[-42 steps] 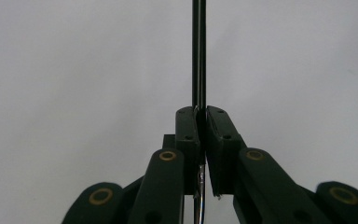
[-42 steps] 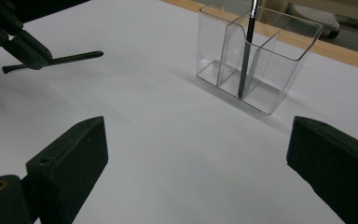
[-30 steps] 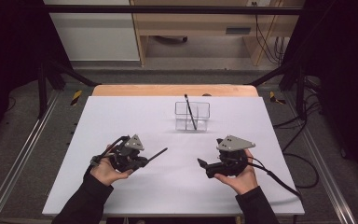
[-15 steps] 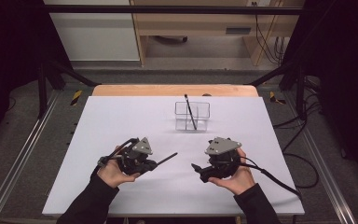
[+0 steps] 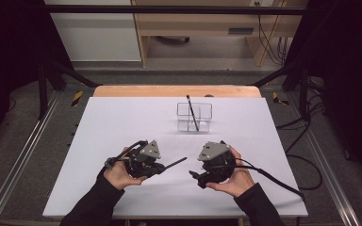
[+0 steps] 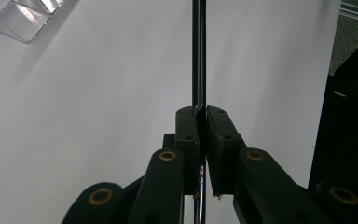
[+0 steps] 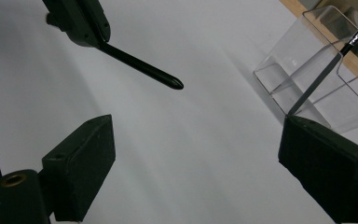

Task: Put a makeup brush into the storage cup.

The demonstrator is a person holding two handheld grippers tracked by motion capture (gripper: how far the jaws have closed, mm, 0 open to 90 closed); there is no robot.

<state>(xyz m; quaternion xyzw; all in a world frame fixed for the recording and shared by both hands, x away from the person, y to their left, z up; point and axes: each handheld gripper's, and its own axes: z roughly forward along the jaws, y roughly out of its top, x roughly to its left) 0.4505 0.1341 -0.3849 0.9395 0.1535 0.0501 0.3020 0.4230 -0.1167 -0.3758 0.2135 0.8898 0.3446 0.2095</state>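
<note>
Left tool (image 5: 158,167) clamps a black pen (image 5: 174,163) above the table (image 5: 122,117), right tool (image 5: 195,176) wide open beside its tip; thin end-grip, so the pen could pivot or slip in a handover.

- tabletop (image 5: 122,122): matt white, smooth; bare wood strip at 12 o'clock
- box (image 7: 317,79): clear glossy plastic
- tongs (image 6: 200,140): matt black plastic
- pen (image 7: 140,65): smooth black, slight sheen

The left gripper (image 5: 159,168) is pointing right, its jaws pressing together around a thin dark rod (image 5: 175,163). The right gripper (image 5: 194,176) is facing left, jaws gaping wide.
</note>
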